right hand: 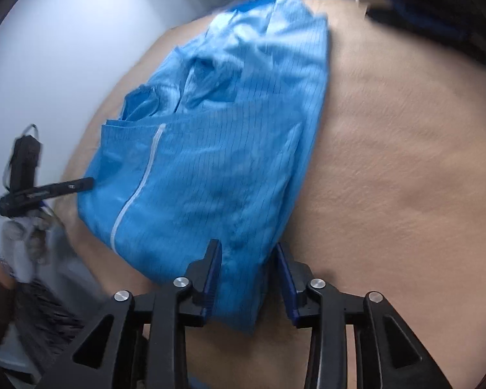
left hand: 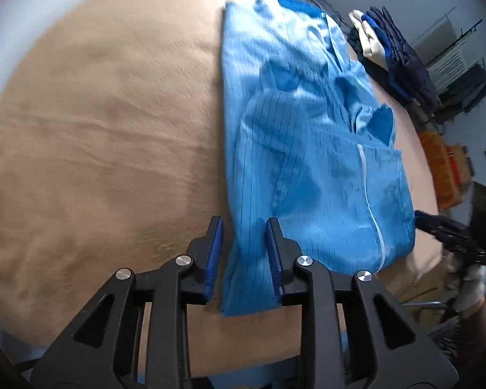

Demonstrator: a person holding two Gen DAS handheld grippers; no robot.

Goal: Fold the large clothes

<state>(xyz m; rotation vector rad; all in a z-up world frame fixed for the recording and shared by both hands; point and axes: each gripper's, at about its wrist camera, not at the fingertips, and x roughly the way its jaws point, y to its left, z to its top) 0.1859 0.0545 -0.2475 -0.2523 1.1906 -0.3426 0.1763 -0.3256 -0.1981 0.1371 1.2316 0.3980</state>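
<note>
A light blue pinstriped garment point(left hand: 307, 129) with a white zipper lies folded into a long strip on the tan blanket-covered table point(left hand: 97, 129). My left gripper point(left hand: 244, 223) stands open over the strip's near corner. The cloth lies loosely between its blue pads and is not pinched. In the right wrist view the same garment point(right hand: 226, 146) stretches away, and my right gripper point(right hand: 247, 246) is open astride its near end, with a gap beside the cloth. My left gripper point(right hand: 81, 184) shows side-on at the garment's left edge, held by a gloved hand point(right hand: 19, 246).
A pile of dark navy clothes point(left hand: 398, 58) with something white on it sits at the table's far right. Beyond the table's right edge are an orange crate point(left hand: 437, 168) and wire racks point(left hand: 453, 58). Bare tan blanket point(right hand: 405, 162) spreads beside the garment.
</note>
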